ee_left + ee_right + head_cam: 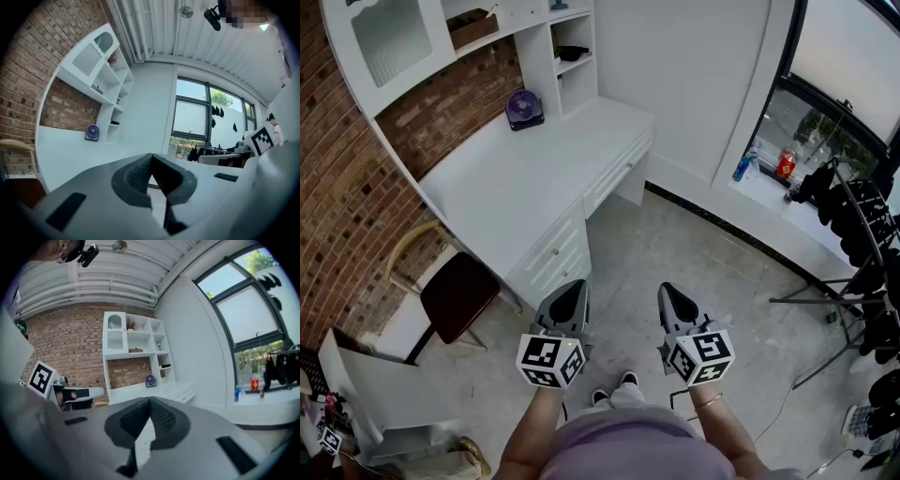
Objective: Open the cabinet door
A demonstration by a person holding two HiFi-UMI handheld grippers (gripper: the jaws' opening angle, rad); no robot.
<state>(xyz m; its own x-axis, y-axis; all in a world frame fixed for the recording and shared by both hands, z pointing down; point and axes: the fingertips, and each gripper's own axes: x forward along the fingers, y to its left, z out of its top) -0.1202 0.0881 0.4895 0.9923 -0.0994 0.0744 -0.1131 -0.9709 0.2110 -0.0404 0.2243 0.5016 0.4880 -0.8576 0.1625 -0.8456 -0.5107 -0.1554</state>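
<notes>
A white hutch stands on the white desk [516, 178] against the brick wall. Its cabinet door [389, 37], white with an arched glazed panel, is closed at the upper left; the same cabinet door [115, 336] shows in the right gripper view, and the cabinet door [91, 54] in the left gripper view. My left gripper [572, 292] and right gripper [672, 294] hang side by side above the floor, well short of the desk. Both are shut with nothing between the jaws.
A purple fan [524, 108] sits on the desk by the open shelves [572, 56]. A dark-seated chair [455, 295] stands at the desk's near left. Desk drawers [558, 258] face me. A tripod and hanging black items [862, 234] fill the right; bottles [786, 165] stand on the sill.
</notes>
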